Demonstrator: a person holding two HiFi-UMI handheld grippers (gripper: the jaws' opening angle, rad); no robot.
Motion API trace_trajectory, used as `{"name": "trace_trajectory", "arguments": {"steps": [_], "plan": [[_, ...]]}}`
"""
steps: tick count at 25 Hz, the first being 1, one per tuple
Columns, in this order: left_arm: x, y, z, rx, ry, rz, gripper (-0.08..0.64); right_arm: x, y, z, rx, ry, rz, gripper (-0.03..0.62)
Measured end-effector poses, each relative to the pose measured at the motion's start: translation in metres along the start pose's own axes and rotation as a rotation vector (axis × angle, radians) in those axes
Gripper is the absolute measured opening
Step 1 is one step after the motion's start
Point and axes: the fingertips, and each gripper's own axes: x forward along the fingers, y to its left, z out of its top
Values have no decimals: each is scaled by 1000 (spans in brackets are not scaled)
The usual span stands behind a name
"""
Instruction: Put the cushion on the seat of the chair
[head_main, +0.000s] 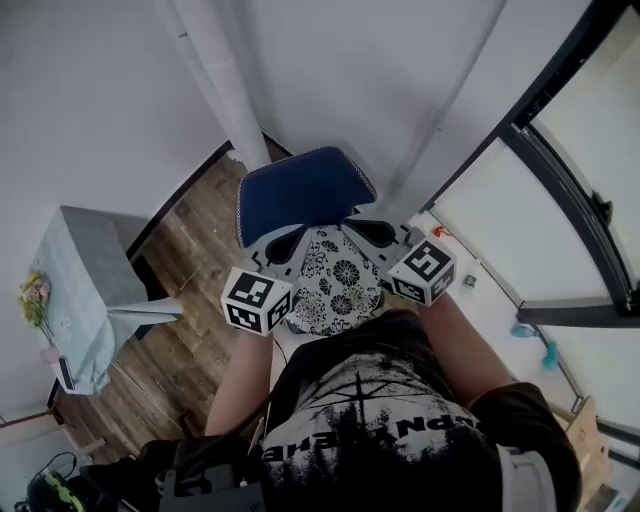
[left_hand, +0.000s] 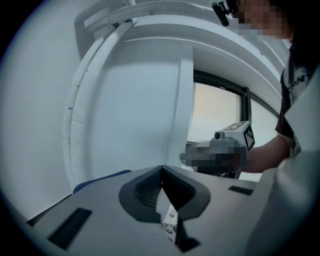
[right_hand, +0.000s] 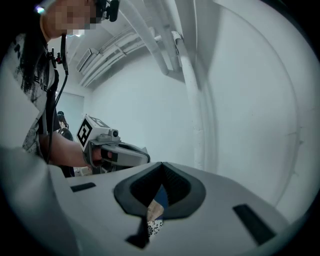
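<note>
The cushion (head_main: 340, 285) is pinched at opposite edges, with the jaws of the left gripper (left_hand: 165, 200) and the right gripper (right_hand: 159, 197) closed on its fabric. The chair (head_main: 300, 195) seat is judged to lie directly beneath, hidden.

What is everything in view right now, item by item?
cushion: one, black-and-white floral, held up in front of the chair's back
chair: one, blue back, black armrests, straight ahead by the wall
table: one, grey cover, far left
flowers: one bunch, pink and yellow, on the table's left edge
pipe: one, white, rising behind the chair
floor: brown wood, left of the chair
window frame: one, black, right
shirt: one, black with white print, bottom centre
left gripper: one, grey, shut on the cushion's left edge
right gripper: one, grey, shut on the cushion's right edge
</note>
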Motion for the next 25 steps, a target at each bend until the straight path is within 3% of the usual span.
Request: {"name": "trace_trajectory", "arguments": {"steps": [15,25], "plan": [[-12,4,6,13,-21,36,15,-4,1,11,-32,-20,-22,17],[-9,6,11,18,-31,21,14,4,-3,13,-54,-13,-25,17]]}}
